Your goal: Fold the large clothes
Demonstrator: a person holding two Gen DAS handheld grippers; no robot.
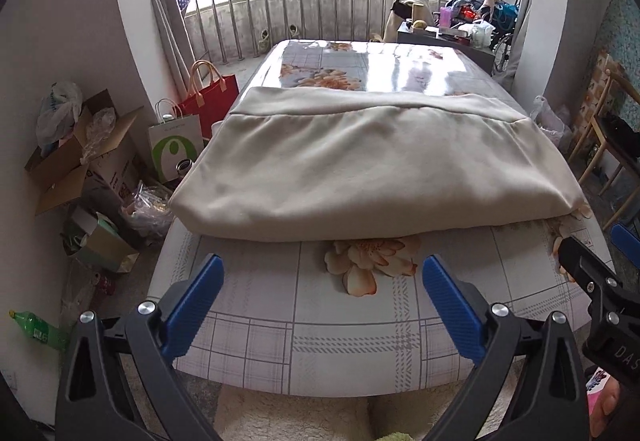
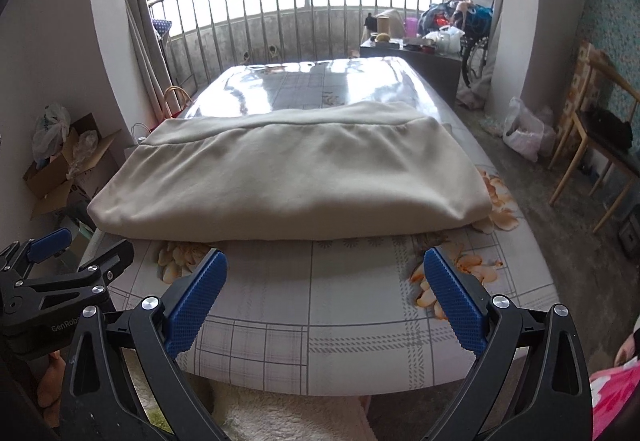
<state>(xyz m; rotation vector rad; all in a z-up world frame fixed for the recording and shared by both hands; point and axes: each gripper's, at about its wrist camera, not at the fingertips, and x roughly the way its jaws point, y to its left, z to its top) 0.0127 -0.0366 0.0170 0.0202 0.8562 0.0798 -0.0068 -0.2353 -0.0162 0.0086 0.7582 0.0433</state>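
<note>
Left wrist view shows the beige garment (image 1: 360,169) lying folded into a thick, wide bundle across the middle of the desk (image 1: 352,345), its rounded fold edge facing near and a seamed band along its far side. The left hand-held gripper (image 1: 322,305) hangs over the near strip of the flowered plastic cover, jaws spread wide with nothing between them, short of the garment's near edge. At the right of this view the right hand-held gripper (image 1: 592,253) shows side-on, also clear of the cloth. Its own camera confirms the same: the right hand-held gripper (image 2: 326,301) is released and empty above the near part of the desk, the garment (image 2: 296,181) just beyond its blue pads.

Judging by this, one fold looks finished and both tools are let go, between grasps. The bundle is still wide from left to right, so a further fold seems likely. That would call for each tool to go to an end of the bundle, pinch through all the layers, and lift evenly so the stack does not slide on the glossy cover.
</note>
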